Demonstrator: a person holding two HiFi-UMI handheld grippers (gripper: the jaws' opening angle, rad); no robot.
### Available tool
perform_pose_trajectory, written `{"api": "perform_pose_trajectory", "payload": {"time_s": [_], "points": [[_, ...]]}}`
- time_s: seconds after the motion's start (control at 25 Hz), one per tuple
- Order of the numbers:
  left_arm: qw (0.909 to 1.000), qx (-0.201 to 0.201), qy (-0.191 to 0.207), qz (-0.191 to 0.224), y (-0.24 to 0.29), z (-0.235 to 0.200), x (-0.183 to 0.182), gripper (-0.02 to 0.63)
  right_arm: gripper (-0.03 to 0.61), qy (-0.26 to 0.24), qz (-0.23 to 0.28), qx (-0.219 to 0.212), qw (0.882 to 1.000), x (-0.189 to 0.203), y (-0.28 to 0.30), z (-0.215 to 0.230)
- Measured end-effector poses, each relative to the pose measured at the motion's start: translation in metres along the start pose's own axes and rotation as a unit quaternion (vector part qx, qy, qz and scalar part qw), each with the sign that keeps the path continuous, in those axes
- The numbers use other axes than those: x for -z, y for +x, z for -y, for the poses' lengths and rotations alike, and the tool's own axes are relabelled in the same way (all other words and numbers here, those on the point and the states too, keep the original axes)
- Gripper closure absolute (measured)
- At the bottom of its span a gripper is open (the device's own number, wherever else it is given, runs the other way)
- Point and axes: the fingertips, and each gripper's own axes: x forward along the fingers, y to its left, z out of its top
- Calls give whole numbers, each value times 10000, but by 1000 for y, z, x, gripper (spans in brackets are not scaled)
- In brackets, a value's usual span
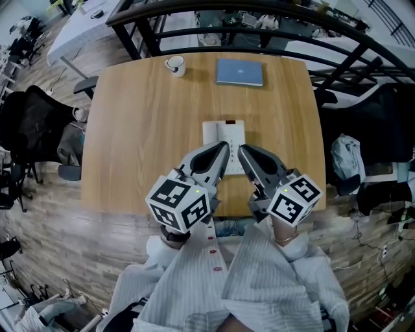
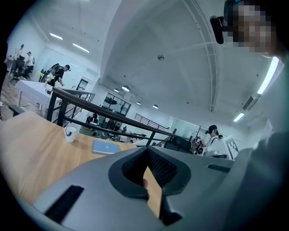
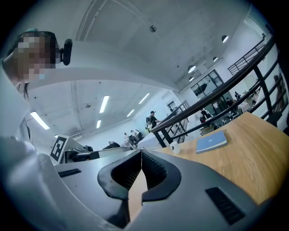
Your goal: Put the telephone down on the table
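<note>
A white telephone (image 1: 223, 131) lies flat on the wooden table (image 1: 142, 130), near the middle of its front half. Both grippers point at it from the near edge, side by side. The left gripper (image 1: 225, 146) has its tip over the phone's near part, and its jaws meet with nothing between them. The right gripper (image 1: 241, 150) sits just to the phone's right, also shut and empty. The phone's lower half is hidden behind the two jaws. Neither gripper view shows the phone; the left gripper (image 2: 147, 150) and the right gripper (image 3: 141, 151) each show closed tips there.
A white cup (image 1: 175, 65) and a blue book (image 1: 240, 72) rest at the table's far edge. A black railing (image 1: 259, 13) runs behind the table. Dark office chairs (image 1: 32, 123) stand at the left and right sides. People stand far off in the room.
</note>
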Motion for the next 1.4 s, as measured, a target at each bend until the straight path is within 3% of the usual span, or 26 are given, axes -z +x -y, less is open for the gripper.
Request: {"api": "perform_pose_trajectory", "payload": {"time_s": [1.4], "points": [[9996, -226, -5, -170, -10, -23, 9, 604, 545, 117, -289, 14, 9995, 22, 17, -6]]}}
